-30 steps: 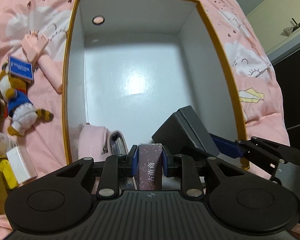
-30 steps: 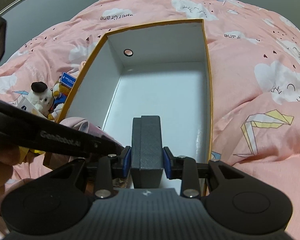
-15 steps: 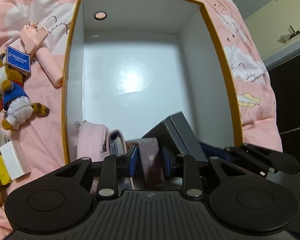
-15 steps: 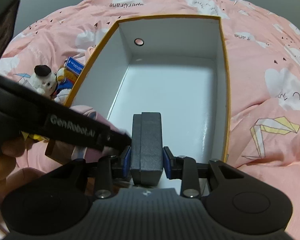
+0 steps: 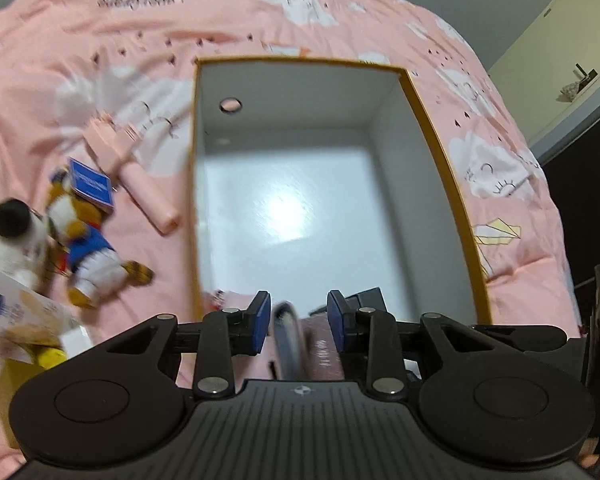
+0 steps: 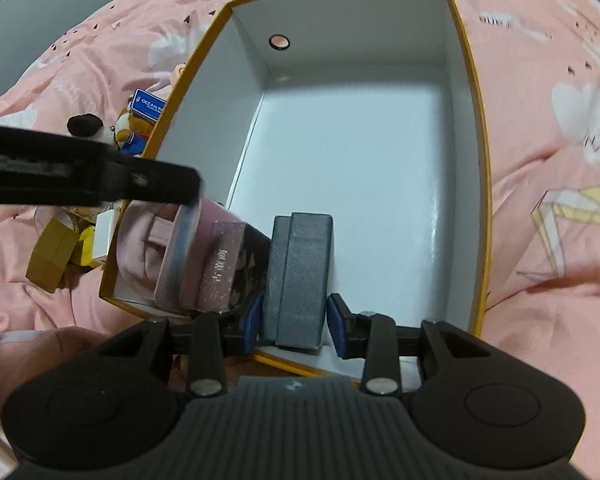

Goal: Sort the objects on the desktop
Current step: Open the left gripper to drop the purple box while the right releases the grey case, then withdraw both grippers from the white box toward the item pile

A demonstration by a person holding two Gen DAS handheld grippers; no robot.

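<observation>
My left gripper point(image 5: 299, 322) is opening, pads clear of the pink box point(image 5: 323, 356) below them. My right gripper point(image 6: 295, 322) is opening too, pads just off the grey box point(image 6: 298, 276) between them.

blur: plush toys point(image 5: 80, 248) and carton point(image 5: 16, 312) smeared in left view | hidden: glitter box point(image 5: 324, 356) lower part behind left gripper body | cut off: left gripper arm point(image 6: 80, 176) at frame edge, lettering unreadable

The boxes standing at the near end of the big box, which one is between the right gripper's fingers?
The dark grey box, plain and textured; the mauve box beside it bears white characters.
</observation>
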